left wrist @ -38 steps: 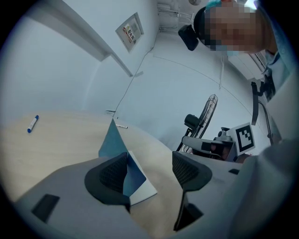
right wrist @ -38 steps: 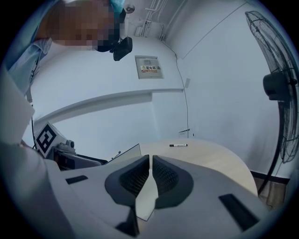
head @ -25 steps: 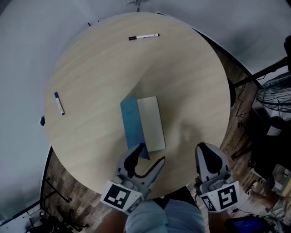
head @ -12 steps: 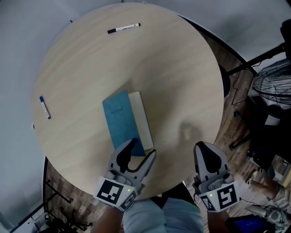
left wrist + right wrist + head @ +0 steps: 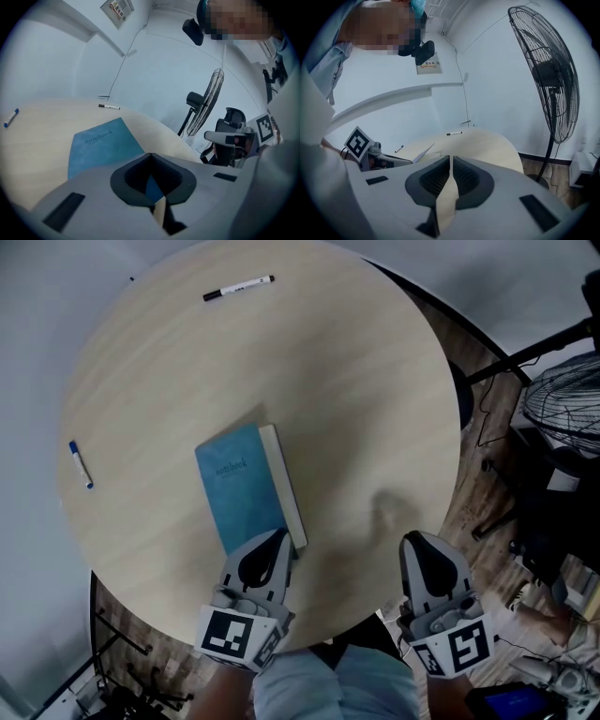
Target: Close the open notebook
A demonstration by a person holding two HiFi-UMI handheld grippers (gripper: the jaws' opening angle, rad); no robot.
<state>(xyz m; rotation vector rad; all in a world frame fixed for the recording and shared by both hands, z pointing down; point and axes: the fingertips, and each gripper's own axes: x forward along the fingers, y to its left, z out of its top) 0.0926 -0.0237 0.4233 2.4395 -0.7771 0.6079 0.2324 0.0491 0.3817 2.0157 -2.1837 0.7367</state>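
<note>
The notebook (image 5: 239,488) lies shut on the table (image 5: 356,381), blue cover up, page edge to the right. Your left gripper (image 5: 277,540) sits at the notebook's near right corner. Its jaws have just closed and meet with nothing pinched between them, and the cover shows directly beyond the tips. Your right gripper (image 5: 424,545) hangs at the table's near edge, well to the right of the notebook, jaws together and empty.

Round pale-wood tbl (image 5: 375,381). Blk marker (image 5: 238,287) near far rim; blue marker (image 5: 81,465) by left rim, well apart. Pedestal fan (image 5: 565,413) on wood-plank floor (image 5: 473,512), rt of tbl.
</note>
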